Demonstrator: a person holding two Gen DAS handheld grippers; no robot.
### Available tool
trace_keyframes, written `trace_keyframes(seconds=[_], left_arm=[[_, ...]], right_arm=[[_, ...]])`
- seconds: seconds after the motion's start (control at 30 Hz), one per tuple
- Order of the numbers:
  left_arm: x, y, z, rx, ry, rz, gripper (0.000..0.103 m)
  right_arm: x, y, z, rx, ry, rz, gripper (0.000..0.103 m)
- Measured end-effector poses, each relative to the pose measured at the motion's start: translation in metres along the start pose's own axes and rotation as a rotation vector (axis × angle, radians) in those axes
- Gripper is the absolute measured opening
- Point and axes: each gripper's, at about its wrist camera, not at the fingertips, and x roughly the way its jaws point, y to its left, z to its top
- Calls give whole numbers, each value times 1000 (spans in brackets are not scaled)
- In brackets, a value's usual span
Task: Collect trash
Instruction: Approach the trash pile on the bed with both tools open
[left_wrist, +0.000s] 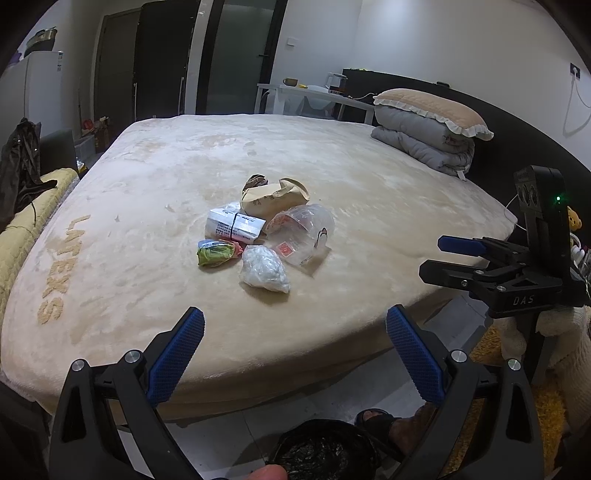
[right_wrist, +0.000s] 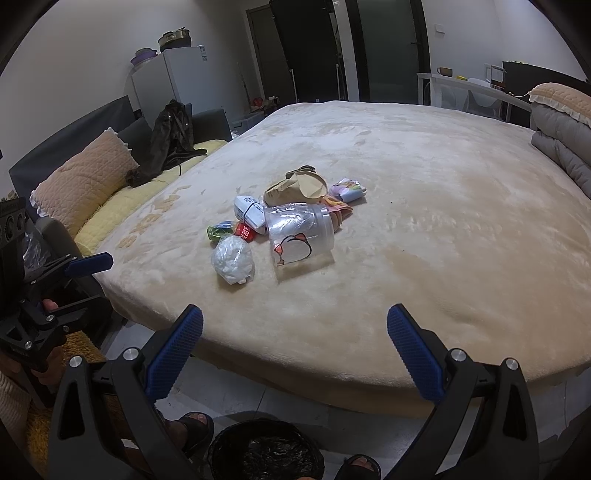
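A heap of trash lies mid-bed: a brown paper bag (left_wrist: 273, 199) (right_wrist: 295, 188), a clear plastic cup (left_wrist: 303, 232) (right_wrist: 301, 236) on its side, a white paper pack (left_wrist: 234, 227) (right_wrist: 249, 210), a green wrapper (left_wrist: 216, 253) (right_wrist: 218, 230) and a crumpled clear bag (left_wrist: 264, 273) (right_wrist: 233, 264). My left gripper (left_wrist: 295, 332) (right_wrist: 98, 280) hovers open over the bed's near edge, short of the heap. My right gripper (right_wrist: 295, 332) (left_wrist: 432, 256) is open too, holding nothing. A bin with a black liner (left_wrist: 325, 450) (right_wrist: 266, 452) stands on the floor below both.
The cream plush bed (left_wrist: 332, 155) (right_wrist: 443, 184) fills both views. A folded grey duvet with a pillow (left_wrist: 424, 136) sits at the far right corner. A sofa with cushions and a dark jacket (right_wrist: 170, 140) flanks the left. A person's sandalled feet (left_wrist: 380, 421) (right_wrist: 195, 424) stand by the bin.
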Motion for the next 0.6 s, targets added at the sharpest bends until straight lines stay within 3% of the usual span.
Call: trace_keyframes(seconds=[0.6], left_arm=[[7, -1, 3, -1, 20, -25, 97]], right_arm=[[3, 4, 1, 2, 6, 5, 99]])
